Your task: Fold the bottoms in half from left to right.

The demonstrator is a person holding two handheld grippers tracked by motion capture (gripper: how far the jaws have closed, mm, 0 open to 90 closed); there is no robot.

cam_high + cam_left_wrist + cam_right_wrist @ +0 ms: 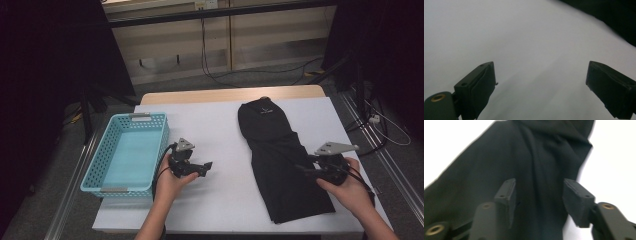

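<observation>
At the far left, beyond your left hand, the blue basket (pixel 125 152) sits empty near the worktop's (pixel 220 130) left edge, its open top facing up; it looks placed there to take the garment once it is folded small enough. Your left gripper (pixel 202 169) rests just right of the basket, pointing across the white worktop toward the cloth. In the left gripper view its fingers (pixel 477 87) stand wide apart with nothing between them but bare white surface, and the dark cloth shows only well ahead, off past the right finger. It seems parked, waiting its turn.

The black garment (pixel 280 160) lies flat, running from the far edge of the worktop down toward you, already folded into a long narrow strip. Your right gripper (pixel 305 170) sits at its right edge, pointing in over the cloth. In the right gripper view its fingers (pixel 506 195) are about half open, and a raised fold of the fabric runs between and ahead of them, but the pads are not pressing on it, so nothing is held.

A small pale mark shows near the garment's far end; it is too small to read. No other writing is legible.
</observation>
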